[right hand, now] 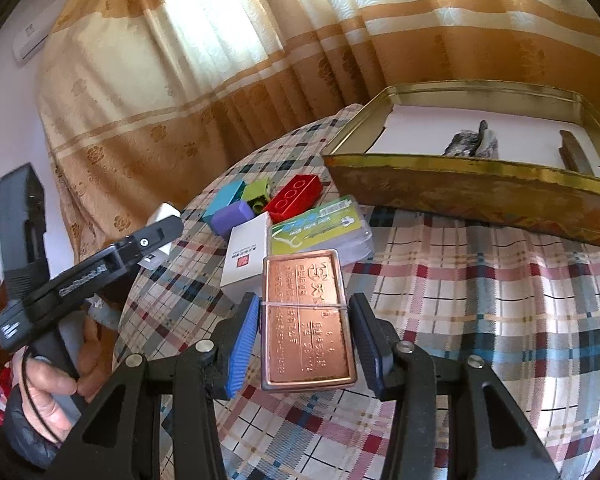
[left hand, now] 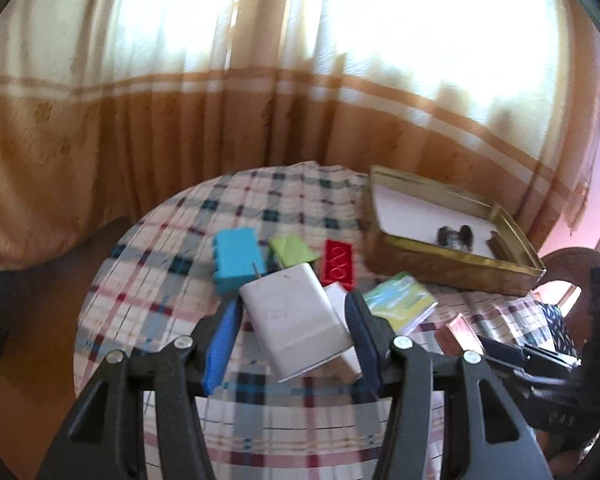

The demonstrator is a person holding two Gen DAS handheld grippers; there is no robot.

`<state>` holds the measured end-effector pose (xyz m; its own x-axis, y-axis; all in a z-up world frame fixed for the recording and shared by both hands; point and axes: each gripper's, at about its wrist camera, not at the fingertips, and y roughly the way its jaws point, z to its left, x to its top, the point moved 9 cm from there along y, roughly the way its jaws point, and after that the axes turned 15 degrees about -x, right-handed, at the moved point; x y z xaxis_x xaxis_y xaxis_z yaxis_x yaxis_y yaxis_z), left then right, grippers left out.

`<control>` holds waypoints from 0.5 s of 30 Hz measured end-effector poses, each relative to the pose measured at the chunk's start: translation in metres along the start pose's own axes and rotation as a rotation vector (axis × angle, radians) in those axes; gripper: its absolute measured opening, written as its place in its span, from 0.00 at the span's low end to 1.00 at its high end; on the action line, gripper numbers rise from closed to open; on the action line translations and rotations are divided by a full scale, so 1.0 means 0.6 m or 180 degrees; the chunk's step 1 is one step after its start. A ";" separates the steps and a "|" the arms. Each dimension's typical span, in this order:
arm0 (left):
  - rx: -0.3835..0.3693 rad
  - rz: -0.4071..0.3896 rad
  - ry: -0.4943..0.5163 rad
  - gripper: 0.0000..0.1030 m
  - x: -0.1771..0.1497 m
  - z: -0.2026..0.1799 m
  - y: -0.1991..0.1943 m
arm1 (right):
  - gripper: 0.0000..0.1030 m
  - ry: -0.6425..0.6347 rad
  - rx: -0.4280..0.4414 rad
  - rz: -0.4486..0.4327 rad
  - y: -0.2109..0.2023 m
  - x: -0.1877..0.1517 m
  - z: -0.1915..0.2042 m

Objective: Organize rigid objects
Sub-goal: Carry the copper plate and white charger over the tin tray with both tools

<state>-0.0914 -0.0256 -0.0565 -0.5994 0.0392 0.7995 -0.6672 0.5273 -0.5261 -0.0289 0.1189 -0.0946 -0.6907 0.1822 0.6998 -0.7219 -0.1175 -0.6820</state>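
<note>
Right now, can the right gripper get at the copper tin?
Probably yes. The copper tin already lies between the open jaws of the right gripper, with small gaps on both sides and nothing on top of it; the white box sits beside it, clear.

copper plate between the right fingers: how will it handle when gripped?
The copper plate looks like flat embossed metal: probably stiff and heavy for its size. Its glossy surface may slip, though the right gripper has ribbed pads. Lying flat on the tablecloth, it shouldn't roll.

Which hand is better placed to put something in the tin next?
Probably left: its gripper already holds the white charger lifted, while the right gripper's copper case isn't gripped yet. Tin is open.
</note>
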 end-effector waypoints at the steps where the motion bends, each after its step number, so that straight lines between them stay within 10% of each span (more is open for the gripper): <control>1: -0.0009 -0.0003 0.0043 0.52 0.005 -0.008 0.003 | 0.47 0.0055 0.0000 -0.0006 -0.002 0.003 -0.004; 15: -0.0229 -0.0021 0.0245 0.52 0.040 -0.070 0.027 | 0.48 0.0284 -0.0346 -0.0432 -0.066 0.076 -0.073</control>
<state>-0.0979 0.0195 -0.0334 -0.5575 0.0992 0.8242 -0.6360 0.5871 -0.5008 -0.0300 0.1745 -0.0449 -0.5774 0.2755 0.7686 -0.7961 0.0192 -0.6049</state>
